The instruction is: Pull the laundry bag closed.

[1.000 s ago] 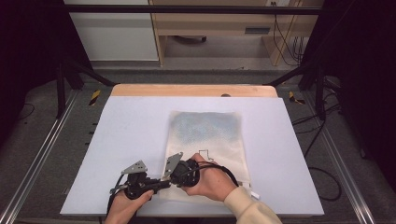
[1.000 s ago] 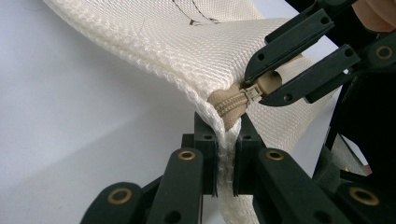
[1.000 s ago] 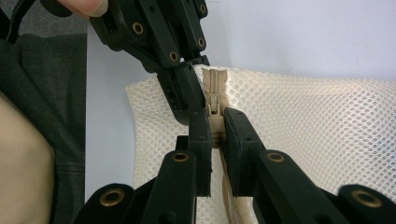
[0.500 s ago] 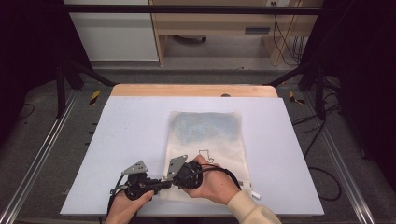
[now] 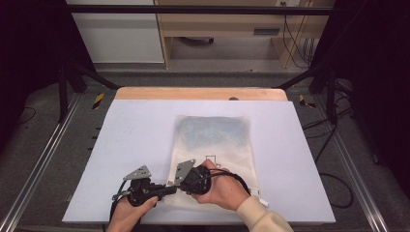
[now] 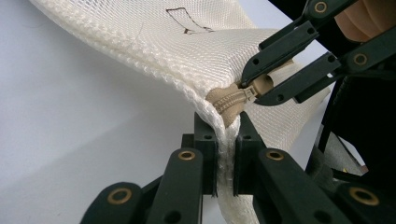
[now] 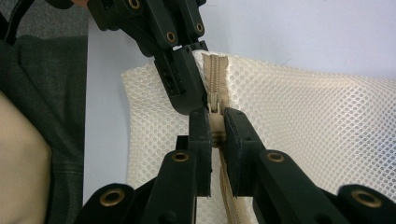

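Two grippers meet at the near left corner of a white mesh bag lying flat on a white table; the left gripper is clenched on the bag's corner seam, just beside the end of the tan zip; the right gripper is clamped on the zip's slider; something bluish shows faintly through the mesh at the bag's far end.
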`<action>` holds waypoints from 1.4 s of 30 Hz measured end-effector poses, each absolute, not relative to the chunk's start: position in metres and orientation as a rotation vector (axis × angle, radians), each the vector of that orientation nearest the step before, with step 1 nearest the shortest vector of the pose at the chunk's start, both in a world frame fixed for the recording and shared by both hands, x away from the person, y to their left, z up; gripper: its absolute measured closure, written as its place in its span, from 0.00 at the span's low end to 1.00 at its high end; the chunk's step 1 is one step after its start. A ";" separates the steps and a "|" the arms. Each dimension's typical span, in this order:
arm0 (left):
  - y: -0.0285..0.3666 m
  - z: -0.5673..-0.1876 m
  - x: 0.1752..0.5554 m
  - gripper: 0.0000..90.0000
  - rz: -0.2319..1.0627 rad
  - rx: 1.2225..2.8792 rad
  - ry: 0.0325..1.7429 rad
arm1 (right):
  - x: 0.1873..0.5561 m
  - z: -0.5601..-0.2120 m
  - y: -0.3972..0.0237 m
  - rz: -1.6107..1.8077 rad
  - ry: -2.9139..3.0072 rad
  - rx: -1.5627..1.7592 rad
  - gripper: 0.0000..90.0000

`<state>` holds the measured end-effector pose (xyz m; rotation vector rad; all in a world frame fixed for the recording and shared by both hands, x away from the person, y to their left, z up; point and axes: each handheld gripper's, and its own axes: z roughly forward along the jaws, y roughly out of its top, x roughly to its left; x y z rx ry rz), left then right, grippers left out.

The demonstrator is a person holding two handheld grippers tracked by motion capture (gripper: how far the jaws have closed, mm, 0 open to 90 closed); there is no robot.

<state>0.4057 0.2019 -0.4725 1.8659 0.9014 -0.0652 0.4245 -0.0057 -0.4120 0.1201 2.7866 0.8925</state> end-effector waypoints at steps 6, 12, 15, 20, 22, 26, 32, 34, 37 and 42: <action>0.202 -0.472 0.406 0.92 -0.069 1.866 0.901 | 0.424 -0.413 -0.007 0.892 2.784 0.126 0.91; 0.203 -0.472 0.406 0.92 -0.086 1.863 0.899 | 0.424 -0.414 -0.009 0.904 2.782 0.126 0.91; 0.203 -0.472 0.406 0.92 -0.086 1.861 0.898 | 0.424 -0.414 -0.010 0.904 2.780 0.129 0.91; 0.202 -0.472 0.405 0.92 -0.076 1.867 0.900 | 0.424 -0.414 -0.010 0.898 2.777 0.147 0.91; 0.203 -0.471 0.405 0.92 -0.080 1.860 0.905 | 0.424 -0.414 -0.009 0.893 2.776 0.140 0.91; 0.206 -0.472 0.406 0.92 -0.090 1.855 0.907 | 0.424 -0.416 -0.006 0.861 2.769 0.118 0.91; 0.211 -0.470 0.407 0.93 -0.080 1.836 0.920 | 0.429 -0.419 -0.018 0.832 2.774 0.166 0.91; 0.209 -0.471 0.406 0.93 -0.086 1.841 0.917 | 0.429 -0.419 -0.023 0.873 2.778 0.180 0.91; 0.208 -0.471 0.406 0.93 -0.087 1.844 0.913 | 0.428 -0.419 -0.025 0.868 2.776 0.186 0.91; 0.208 -0.472 0.406 0.93 -0.083 1.850 0.914 | 0.428 -0.421 -0.025 0.873 2.780 0.184 0.91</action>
